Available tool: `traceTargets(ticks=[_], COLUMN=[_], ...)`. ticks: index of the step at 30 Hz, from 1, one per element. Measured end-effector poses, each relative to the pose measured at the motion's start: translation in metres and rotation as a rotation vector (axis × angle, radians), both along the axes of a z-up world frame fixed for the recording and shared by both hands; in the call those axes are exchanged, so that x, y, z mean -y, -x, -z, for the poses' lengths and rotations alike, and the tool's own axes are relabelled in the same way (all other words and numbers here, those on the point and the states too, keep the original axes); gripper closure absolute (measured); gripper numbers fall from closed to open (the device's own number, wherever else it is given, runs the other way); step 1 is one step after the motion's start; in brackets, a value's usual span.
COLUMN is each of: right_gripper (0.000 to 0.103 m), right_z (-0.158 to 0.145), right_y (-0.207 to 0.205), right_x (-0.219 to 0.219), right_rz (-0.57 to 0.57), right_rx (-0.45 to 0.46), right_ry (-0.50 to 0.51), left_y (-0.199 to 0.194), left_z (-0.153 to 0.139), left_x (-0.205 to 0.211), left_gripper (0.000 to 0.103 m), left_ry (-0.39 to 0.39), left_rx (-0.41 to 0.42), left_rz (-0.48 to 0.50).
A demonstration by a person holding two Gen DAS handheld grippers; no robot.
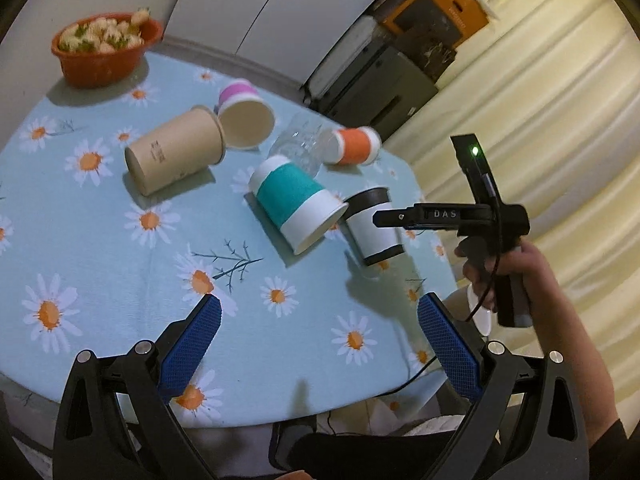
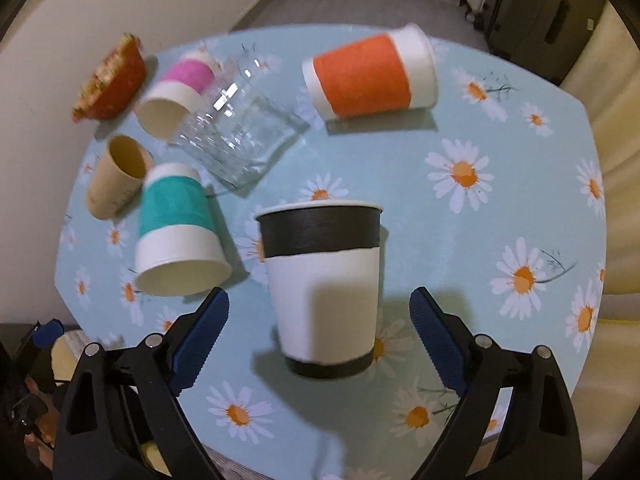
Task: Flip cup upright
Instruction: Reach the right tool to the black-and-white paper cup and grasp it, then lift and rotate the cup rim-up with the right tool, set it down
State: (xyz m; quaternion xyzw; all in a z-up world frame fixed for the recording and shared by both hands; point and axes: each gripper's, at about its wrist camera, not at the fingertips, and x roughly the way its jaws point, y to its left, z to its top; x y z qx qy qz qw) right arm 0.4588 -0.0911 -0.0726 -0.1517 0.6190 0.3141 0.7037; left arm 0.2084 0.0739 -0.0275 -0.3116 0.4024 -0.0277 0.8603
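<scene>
A black-and-white paper cup (image 2: 324, 292) stands upright on the daisy tablecloth, between and just ahead of my open right gripper (image 2: 320, 312); the blue pads do not touch it. It also shows in the left wrist view (image 1: 374, 226), with the right gripper's finger (image 1: 416, 218) beside it. A teal cup (image 2: 178, 232), an orange cup (image 2: 368, 76), a pink cup (image 2: 176, 92), a brown cup (image 2: 116, 176) and a clear glass (image 2: 240, 132) lie on their sides. My left gripper (image 1: 318, 320) is open and empty above the near table.
A red bowl (image 1: 104, 48) of pale flowers stands at the far left of the table (image 1: 100, 240). The table's right edge (image 2: 592, 184) is close to the curtain (image 1: 540, 120). Cabinets and boxes stand behind the table.
</scene>
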Motion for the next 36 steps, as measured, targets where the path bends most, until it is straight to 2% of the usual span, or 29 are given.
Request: traceTargets(ticks=[3,7,13,15,19,23,27,31,36], right_gripper=[0.015,0.039,0.039,0.039,0.039,0.040,0.040,0.039,0.039], right_z=[0.009,0.020,0.022,0.020,0.001,-0.025,-0.037,-0.036,-0.021], right_y=[-0.007,-0.013,-0.018,-0.020,-0.015,0.010,0.037,0.064,0.098], right_x=[-0.006,-0.009,-0.004,-0.002,0.010,0.014,0.017,0.017,0.001], right_rz=[-0.015,-0.013,0.013,0.017,0.047,0.046,0.073,0.133,0.156], right_rx=[-0.017,-0.060,-0.098,-0.104,-0.111,-0.128,-0.197,-0.311,-0.360], right_ry=[0.034,0.070,0.074,0.072,0.032,-0.027,-0.096,-0.196,-0.211], left_y=[-0.005,-0.007,-0.007,-0.004,0.002,0.010,0.018,0.029,0.044], left_z=[0.007,0.018,0.024,0.022,0.018,0.012,0.005,0.002,0.003], left_x=[0.000,-0.001,-0.004,-0.004,-0.004,-0.003,0.000,0.002,0.003], left_gripper=[0.007,0.007,0.007,0.007,0.007,0.007,0.007,0.007,0.007], left_ry=[0.007,0.038,0.099,0.095,0.112,0.123,0.116,0.119,0.135], left_rx=[-0.018,-0.041,-0.052,-0.047,-0.036,-0.024,-0.016,-0.021,-0.016], left_rz=[0.017,0.023,0.029,0.028,0.019,0.021,0.026,0.018,0.012])
